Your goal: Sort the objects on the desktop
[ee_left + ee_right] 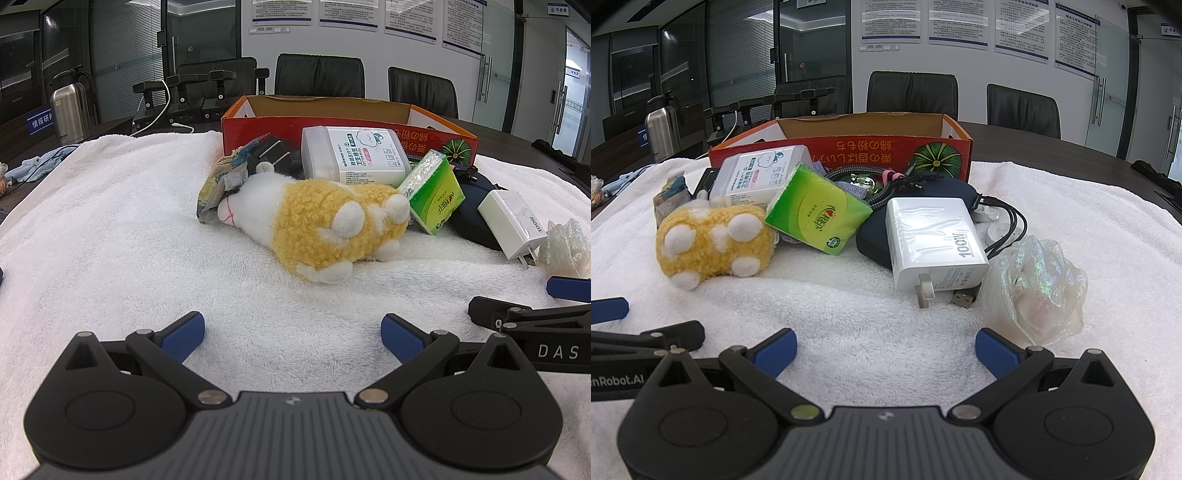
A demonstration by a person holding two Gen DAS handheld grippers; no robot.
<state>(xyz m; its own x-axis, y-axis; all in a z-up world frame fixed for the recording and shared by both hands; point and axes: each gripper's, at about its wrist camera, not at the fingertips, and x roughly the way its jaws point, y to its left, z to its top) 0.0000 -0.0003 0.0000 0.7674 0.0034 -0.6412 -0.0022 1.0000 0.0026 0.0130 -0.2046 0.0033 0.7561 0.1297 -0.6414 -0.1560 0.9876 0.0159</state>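
Left wrist view: left gripper [292, 334] w/ blue pads spread fully wide, nothing between them, over the white terry towel [110, 229]; at 12 o'clock lies a fluffy yellow-and-white plush toy [317, 221] on its side, w/ a green tissue pack [432, 192] touching it at 2 o'clock and a red open cardboard box [347, 125] behind. Right wrist view: right gripper [885, 349] equally wide, empty; white 100W charger block [934, 240] at 12 o'clock, prongs toward camera, resting on a dark navy pouch [875, 236], crinkled iridescent clear wrap [1038, 280] at 2 o'clock.

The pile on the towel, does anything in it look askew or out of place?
Yes. The plush toy lies tipped over, feet toward the cameras, and the green tissue pack leans tilted against the pile. The cardboard box behind looks empty.
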